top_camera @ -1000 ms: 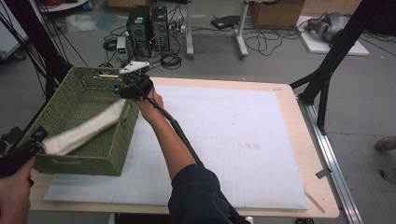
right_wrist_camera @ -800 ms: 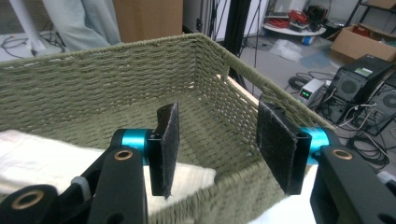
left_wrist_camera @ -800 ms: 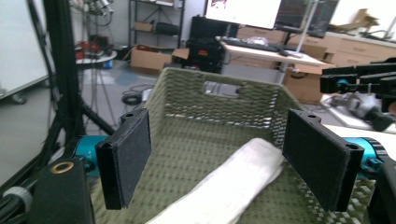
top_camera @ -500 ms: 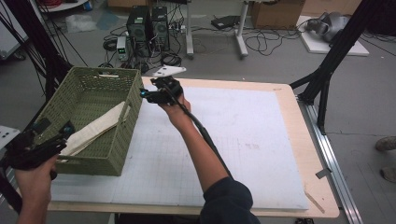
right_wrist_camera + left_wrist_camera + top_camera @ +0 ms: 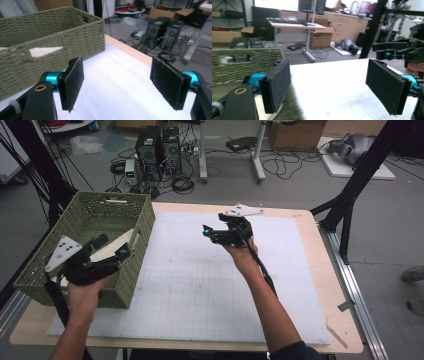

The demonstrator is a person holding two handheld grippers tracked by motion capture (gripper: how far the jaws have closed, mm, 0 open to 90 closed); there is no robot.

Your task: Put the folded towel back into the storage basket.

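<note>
A green woven basket (image 5: 136, 270) stands at the table's left end with a white cloth (image 5: 131, 236) lying inside it. My left gripper (image 5: 114, 245) hovers over the basket's near right corner, open, with nothing between its pads (image 5: 275, 86). My right gripper (image 5: 207, 234) is held above the middle of the white mat (image 5: 200, 285), pointing left toward the basket. Its jaws have just been opening and are empty. In the right gripper view the basket (image 5: 50, 30) and cloth (image 5: 42, 51) lie beyond the open right gripper (image 5: 117, 77).
The mat covers most of the wooden table (image 5: 335, 320). Black frame legs (image 5: 350, 200) rise at the table's right, and black poles stand at the far left. Computer towers (image 5: 160, 147) and cables sit on the floor behind the table.
The cloth, earlier stretched between both grippers over the basket, now lies loose inside it. My right gripper has swung right, out over the mat, and opened. My left hand moved right along the basket.
</note>
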